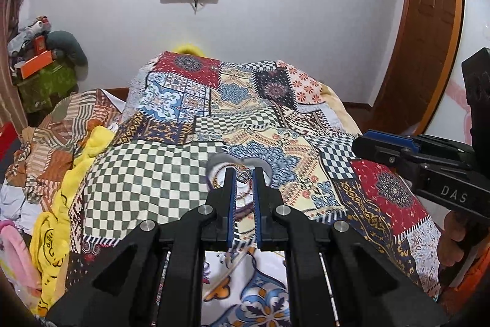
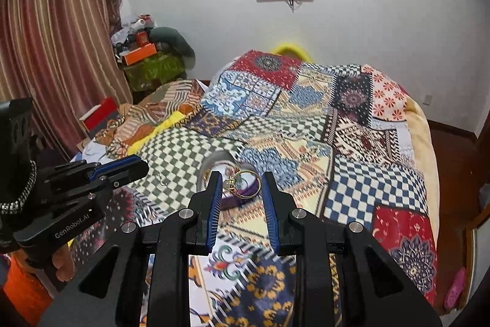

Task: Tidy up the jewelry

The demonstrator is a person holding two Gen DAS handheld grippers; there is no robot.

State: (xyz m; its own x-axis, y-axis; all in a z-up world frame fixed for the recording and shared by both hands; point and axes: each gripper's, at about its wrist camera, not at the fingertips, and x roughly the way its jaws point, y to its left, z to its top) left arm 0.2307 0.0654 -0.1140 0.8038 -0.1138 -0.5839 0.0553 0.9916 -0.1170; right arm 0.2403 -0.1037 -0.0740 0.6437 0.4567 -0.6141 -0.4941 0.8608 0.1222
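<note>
A heart-shaped grey jewelry box [image 1: 258, 166] lies open on the patchwork bedspread [image 1: 171, 164]. My left gripper [image 1: 244, 173] is shut on a small silver earring [image 1: 243, 176] just over the box. In the right wrist view the same box [image 2: 219, 161] sits ahead, and my right gripper [image 2: 239, 183] is shut on a gold ring [image 2: 246, 184] with a pale stone, held above the box. A small silver hook [image 2: 161, 178] hangs at the tip of my left gripper [image 2: 144, 167], seen at the left of that view.
My right gripper [image 1: 361, 143] enters the left wrist view from the right. Crumpled yellow and striped cloths [image 1: 55, 161] lie on the bed's left side. A cluttered stand with an orange box [image 2: 139, 55] is by the curtain. A wooden door [image 1: 428, 29] is at right.
</note>
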